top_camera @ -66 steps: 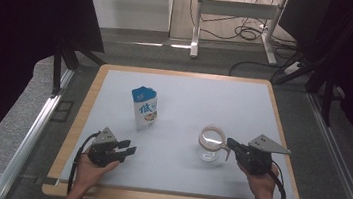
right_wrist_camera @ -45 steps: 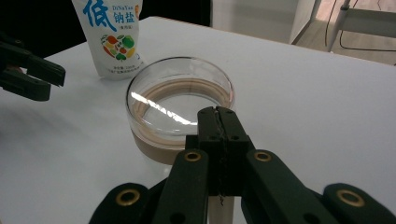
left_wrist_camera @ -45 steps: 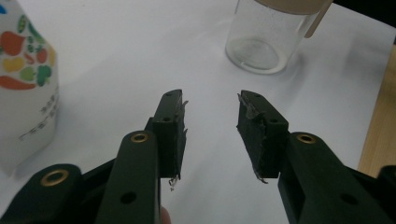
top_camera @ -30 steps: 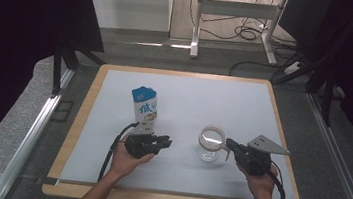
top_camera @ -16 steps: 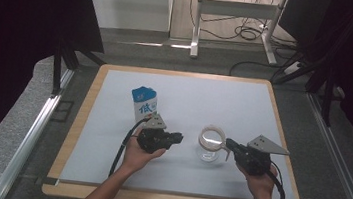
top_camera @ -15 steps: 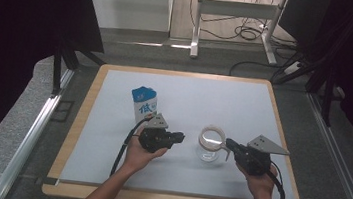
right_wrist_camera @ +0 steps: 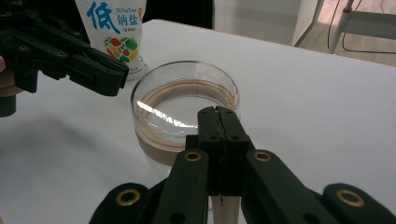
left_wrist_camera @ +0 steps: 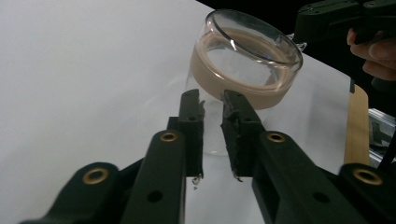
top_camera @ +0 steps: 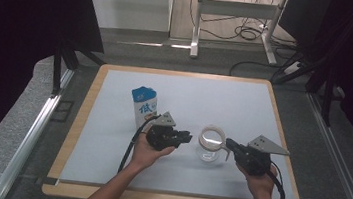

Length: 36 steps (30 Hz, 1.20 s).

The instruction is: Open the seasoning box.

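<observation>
The glass jar (top_camera: 210,143) stood at the frame's lower centre on the bench (top_camera: 244,107). The right gripper (top_camera: 230,144), fingers pressed together, touched it; the left gripper (top_camera: 186,137), fingers just reopened slightly, held nothing.

Overhead view forward; gripper views share jar (top_camera: 210,143)

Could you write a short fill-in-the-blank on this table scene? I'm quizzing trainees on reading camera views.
1. The glass jar stands between the two ____.
2. Behind the left gripper stands a white and ____ pouch.
3. The right gripper has its jaws ____ beside the jar's rim.
4. The band around the jar's neck is ____ in colour.

Missing words: grippers; blue; shut; tan
</observation>
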Tool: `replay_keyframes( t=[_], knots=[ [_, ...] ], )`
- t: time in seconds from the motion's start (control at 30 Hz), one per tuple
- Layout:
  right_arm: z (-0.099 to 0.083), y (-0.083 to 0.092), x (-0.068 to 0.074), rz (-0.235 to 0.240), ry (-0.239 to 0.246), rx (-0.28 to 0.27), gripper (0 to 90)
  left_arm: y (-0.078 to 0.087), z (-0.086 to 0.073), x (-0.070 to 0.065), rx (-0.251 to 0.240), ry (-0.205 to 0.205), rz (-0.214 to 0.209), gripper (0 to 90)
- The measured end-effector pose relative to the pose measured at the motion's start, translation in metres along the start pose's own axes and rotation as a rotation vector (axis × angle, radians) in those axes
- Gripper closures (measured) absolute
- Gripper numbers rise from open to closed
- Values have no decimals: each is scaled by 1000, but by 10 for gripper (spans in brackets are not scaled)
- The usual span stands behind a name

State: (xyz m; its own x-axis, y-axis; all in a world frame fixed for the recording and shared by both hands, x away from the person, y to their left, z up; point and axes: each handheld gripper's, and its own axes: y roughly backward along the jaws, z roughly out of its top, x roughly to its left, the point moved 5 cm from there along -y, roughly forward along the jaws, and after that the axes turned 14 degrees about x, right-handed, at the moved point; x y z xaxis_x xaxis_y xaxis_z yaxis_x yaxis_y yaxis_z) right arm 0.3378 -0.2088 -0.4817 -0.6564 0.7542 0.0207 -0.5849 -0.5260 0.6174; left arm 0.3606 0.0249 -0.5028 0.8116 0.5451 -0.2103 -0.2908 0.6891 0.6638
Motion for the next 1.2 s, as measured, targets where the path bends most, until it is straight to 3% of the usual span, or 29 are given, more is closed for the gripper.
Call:
replay_keyframes(
  t=[0.23, 0.4, 0.9, 1.2],
  knots=[
    [0, 0, 0, -1, 0, 0, 899, -3, 10, -6, 4, -29, -7, 732],
    [0, 0, 0, 1, -1, -2, 900, -6, 12, -8, 13, -35, -3, 756],
    [-1, 0, 0, 2, -4, -3, 900, -9, 10, -7, 30, -36, 10, 781],
    [-3, 0, -2, 29, -22, -20, 900, -10, 10, -6, 36, -36, 12, 782]
  ],
)
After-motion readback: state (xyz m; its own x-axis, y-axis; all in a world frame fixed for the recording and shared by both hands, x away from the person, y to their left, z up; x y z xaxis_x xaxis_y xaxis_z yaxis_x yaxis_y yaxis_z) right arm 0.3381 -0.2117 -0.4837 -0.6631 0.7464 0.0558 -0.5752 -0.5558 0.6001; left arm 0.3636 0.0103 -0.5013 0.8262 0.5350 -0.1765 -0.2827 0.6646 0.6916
